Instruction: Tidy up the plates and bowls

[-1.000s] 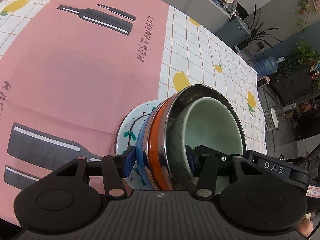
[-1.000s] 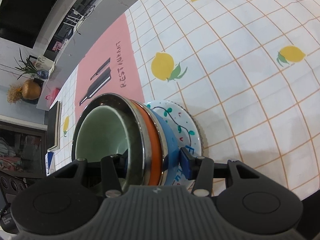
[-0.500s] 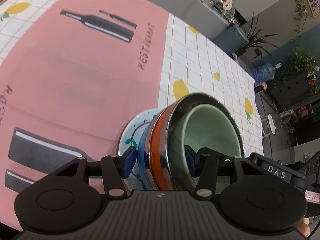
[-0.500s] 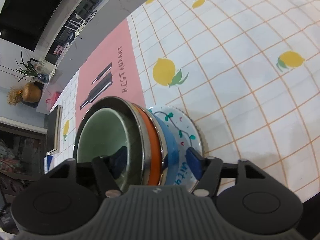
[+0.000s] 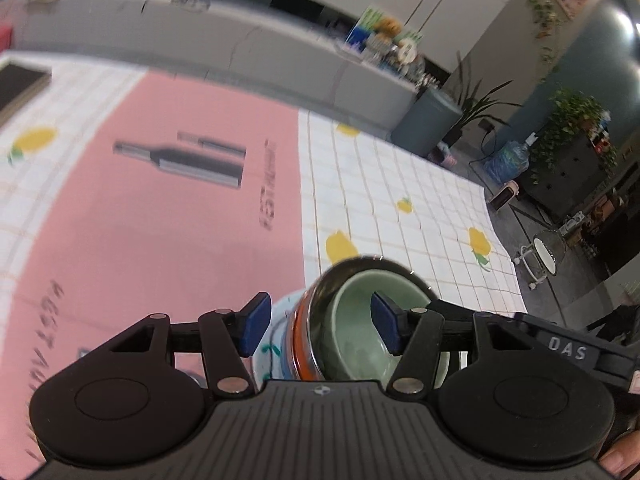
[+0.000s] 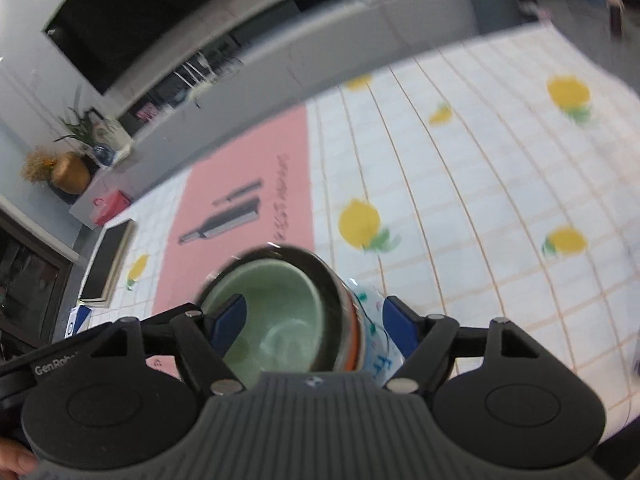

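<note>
Both grippers, left [image 5: 318, 322] and right [image 6: 314, 324], spread around nested bowls [image 5: 360, 328] on plate [image 6: 374, 344]; risk: rim clipped, stack toppled.

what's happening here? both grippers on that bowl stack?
A person holds two handheld grippers around a nested stack: a green bowl inside a steel bowl, over orange and blue pieces, on a patterned plate. The left gripper and right gripper are both open, fingers straddling the stack's wall without visibly clamping it. The stack sits on the lemon-print tablecloth beside the pink placemat.
</note>
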`<action>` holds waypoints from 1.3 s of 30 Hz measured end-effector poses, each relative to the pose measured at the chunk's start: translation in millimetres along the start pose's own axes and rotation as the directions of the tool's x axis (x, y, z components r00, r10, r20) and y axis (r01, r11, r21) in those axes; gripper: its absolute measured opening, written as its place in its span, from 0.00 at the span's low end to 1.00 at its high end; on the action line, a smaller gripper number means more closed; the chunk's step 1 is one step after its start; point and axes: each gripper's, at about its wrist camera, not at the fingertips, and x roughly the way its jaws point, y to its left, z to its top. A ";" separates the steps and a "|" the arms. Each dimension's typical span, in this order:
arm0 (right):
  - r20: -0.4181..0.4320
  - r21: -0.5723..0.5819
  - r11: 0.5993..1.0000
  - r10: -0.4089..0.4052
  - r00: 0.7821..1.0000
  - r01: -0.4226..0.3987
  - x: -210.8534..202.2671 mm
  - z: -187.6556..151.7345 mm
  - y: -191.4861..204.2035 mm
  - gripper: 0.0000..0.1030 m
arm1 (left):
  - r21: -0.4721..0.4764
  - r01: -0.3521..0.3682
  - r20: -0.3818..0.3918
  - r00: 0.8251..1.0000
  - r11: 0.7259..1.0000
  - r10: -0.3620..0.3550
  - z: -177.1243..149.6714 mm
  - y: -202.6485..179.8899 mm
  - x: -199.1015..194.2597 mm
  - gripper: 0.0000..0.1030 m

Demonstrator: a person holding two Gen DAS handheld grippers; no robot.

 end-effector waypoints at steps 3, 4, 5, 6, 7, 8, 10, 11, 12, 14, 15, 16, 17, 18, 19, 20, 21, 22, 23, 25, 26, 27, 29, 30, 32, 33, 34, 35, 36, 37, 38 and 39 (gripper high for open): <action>0.060 -0.080 0.997 -0.016 0.998 0.021 -14.3 -2.7 12.6 0.74 | 0.085 -0.037 0.074 0.997 0.996 0.030 0.0 -6.7 -18.2 0.65; 0.077 -0.105 0.994 -0.022 0.997 0.030 -18.4 -4.3 16.7 0.74 | 0.113 -0.052 0.099 0.994 0.992 0.041 -0.5 -9.4 -24.4 0.65; 0.092 -0.130 0.991 -0.025 0.995 0.037 -22.8 -6.4 20.8 0.74 | 0.138 -0.064 0.121 0.991 0.988 0.048 -1.0 -11.8 -29.6 0.65; 0.106 -0.152 0.988 -0.024 0.994 0.040 -26.4 -8.4 24.6 0.74 | 0.165 -0.077 0.143 0.988 0.983 0.053 -2.1 -13.8 -35.5 0.65; 0.116 -0.170 0.985 -0.022 0.993 0.042 -30.0 -10.9 28.2 0.75 | 0.188 -0.091 0.163 0.985 0.978 0.060 -3.3 -15.8 -40.8 0.65; 0.125 -0.185 0.982 -0.020 0.992 0.043 -33.4 -13.5 29.4 0.75 | 0.207 -0.109 0.184 0.980 0.972 0.070 -5.0 -17.5 -46.2 0.65; 0.141 -0.213 0.976 -0.016 0.990 0.046 -40.0 -19.2 35.0 0.76 | 0.241 -0.146 0.228 0.969 0.960 0.090 -9.0 -19.3 -56.2 0.65; 0.150 -0.227 0.972 -0.019 0.988 0.054 -42.7 -22.8 37.9 0.76 | 0.259 -0.170 0.250 0.963 0.951 0.104 -11.7 -20.1 -60.1 0.68; 0.160 -0.242 0.968 -0.025 0.987 0.064 -45.2 -26.8 41.0 0.76 | 0.274 -0.204 0.267 0.955 0.940 0.129 -14.6 -21.0 -62.8 0.68; 0.180 -0.277 0.957 -0.037 0.983 0.087 -48.1 -33.8 46.5 0.76 | 0.303 -0.279 0.296 0.936 0.911 0.188 -21.2 -22.2 -65.0 0.68; 0.190 -0.293 0.951 -0.044 0.981 0.100 -50.2 -38.6 49.0 0.76 | 0.317 -0.303 0.311 0.928 0.899 0.204 -24.1 -22.1 -65.3 0.68; 0.199 -0.307 0.945 -0.052 0.979 0.113 -51.6 -43.1 51.0 0.76 | 0.331 -0.325 0.328 0.920 0.886 0.215 -28.0 -22.0 -67.3 0.68; 0.205 -0.320 0.939 -0.059 0.977 0.124 -53.1 -47.9 52.3 0.76 | 0.342 -0.341 0.341 0.913 0.876 0.223 -31.9 -22.8 -68.9 0.69; 0.210 -0.332 0.933 -0.067 0.975 0.136 -54.0 -52.7 53.9 0.76 | 0.351 -0.353 0.351 0.908 0.867 0.228 -35.2 -23.5 -70.8 0.69; 0.213 -0.344 0.927 -0.076 0.974 0.147 -54.7 -58.2 56.0 0.76 | 0.358 -0.363 0.357 0.905 0.861 0.233 -38.3 -23.7 -72.8 0.69; 0.214 -0.354 0.922 -0.084 0.973 0.157 -54.9 -62.8 57.9 0.76 | 0.361 -0.373 0.364 0.900 0.855 0.239 -41.4 -23.3 -75.4 0.71; 0.216 -0.363 0.917 -0.087 0.973 0.163 -56.6 -67.6 58.9 0.76 | 0.364 -0.384 0.373 0.895 0.848 0.245 -44.9 -23.6 -77.8 0.72; 0.218 -0.374 0.912 -0.090 0.972 0.168 -57.6 -72.5 60.7 0.76 | 0.368 -0.395 0.384 0.889 0.842 0.249 -48.3 -24.4 -80.2 0.73; 0.220 -0.383 0.907 -0.093 0.971 0.174 -58.4 -78.1 62.4 0.76 | 0.371 -0.408 0.396 0.882 0.834 0.256 -51.3 -24.3 -82.6 0.73; 0.223 -0.393 0.901 -0.102 0.969 0.185 -59.3 -86.7 66.0 0.76 | 0.377 -0.425 0.409 0.874 0.823 0.264 -56.2 -25.9 -85.4 0.74; 0.225 -0.395 0.900 -0.102 0.969 0.186 -59.6 -89.9 67.2 0.76 | 0.380 -0.427 0.411 0.873 0.821 0.263 -58.3 -26.8 -86.3 0.74; 0.225 -0.396 0.900 -0.100 0.969 0.185 -59.7 -92.3 68.1 0.76 | 0.380 -0.425 0.411 0.873 0.821 0.262 -60.9 -26.0 -87.5 0.74; 0.224 -0.397 0.899 -0.100 0.969 0.185 -60.2 -97.3 70.1 0.76 | 0.378 -0.419 0.403 0.878 0.826 0.261 -64.3 -25.5 -87.6 0.74; 0.224 -0.398 0.898 -0.101 0.969 0.186 -60.7 -100.3 71.8 0.76 | 0.379 -0.416 0.395 0.881 0.827 0.261 -65.7 -25.8 -86.9 0.74; 0.220 -0.399 0.898 -0.104 0.970 0.187 -60.7 -105.2 72.3 0.76 | 0.384 -0.410 0.381 0.886 0.827 0.263 -69.0 -25.3 -84.5 0.76; 0.215 -0.398 0.898 -0.105 0.971 0.186 -59.8 -106.6 72.1 0.76 | 0.386 -0.410 0.372 0.889 0.826 0.267 -70.9 -24.7 -82.5 0.77; 0.210 -0.398 0.899 -0.106 0.972 0.184 -58.5 -107.6 71.8 0.76 | 0.387 -0.410 0.361 0.892 0.826 0.273 -72.1 -24.2 -80.1 0.77; 0.204 -0.397 0.899 -0.110 0.973 0.185 -57.9 -110.3 71.2 0.77 | 0.388 -0.408 0.347 0.896 0.827 0.279 -73.3 -23.2 -77.6 0.77; 0.199 -0.395 0.900 -0.114 0.973 0.186 -56.3 -111.2 70.7 0.77 | 0.387 -0.403 0.328 0.901 0.829 0.285 -73.6 -22.3 -73.7 0.77; 0.195 -0.392 0.900 -0.119 0.974 0.189 -55.1 -112.2 70.2 0.77 | 0.383 -0.399 0.310 0.905 0.833 0.290 -74.8 -19.7 -71.1 0.77; 0.190 -0.389 0.901 -0.125 0.974 0.192 -53.6 -113.5 69.2 0.77 | 0.380 -0.394 0.294 0.909 0.837 0.295 -76.4 -17.6 -69.0 0.77; 0.187 -0.386 0.902 -0.129 0.974 0.194 -52.2 -114.5 68.7 0.77 | 0.378 -0.389 0.281 0.913 0.840 0.296 -77.7 -15.4 -67.5 0.77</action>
